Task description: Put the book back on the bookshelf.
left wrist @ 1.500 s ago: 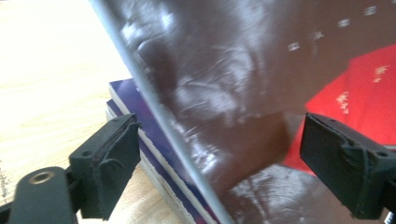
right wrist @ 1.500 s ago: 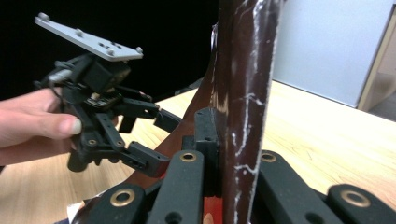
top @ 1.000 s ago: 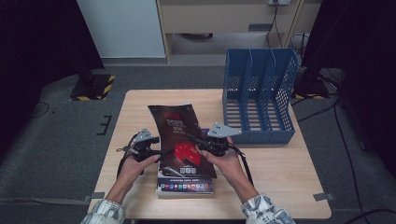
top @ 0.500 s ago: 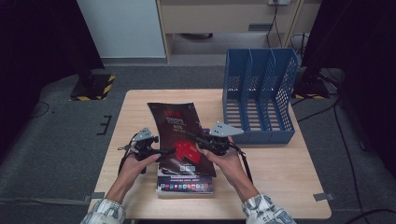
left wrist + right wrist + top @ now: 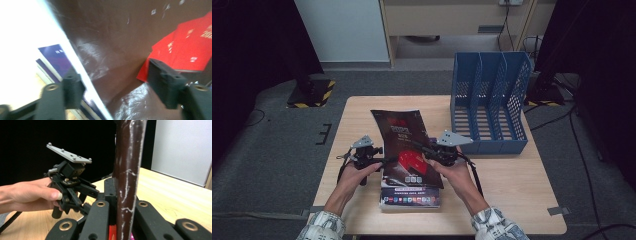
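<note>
One blue file rack (image 5: 489, 102) stands beside the magazine (image 5: 404, 145).

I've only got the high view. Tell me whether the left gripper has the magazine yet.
Observer: Not yet. In the left gripper view, the left gripper has just been closing. The magazine edge sits between its jaws, which are not clamped on it.
Operator: Check the right grip.
Observer: The right gripper is shut on the magazine. In the right gripper view the magazine stands edge-on and upright between the pads.
Operator: Report the cover's condition.
Observer: Up close it is creased, with white scuffs along the gripped edge.
</note>
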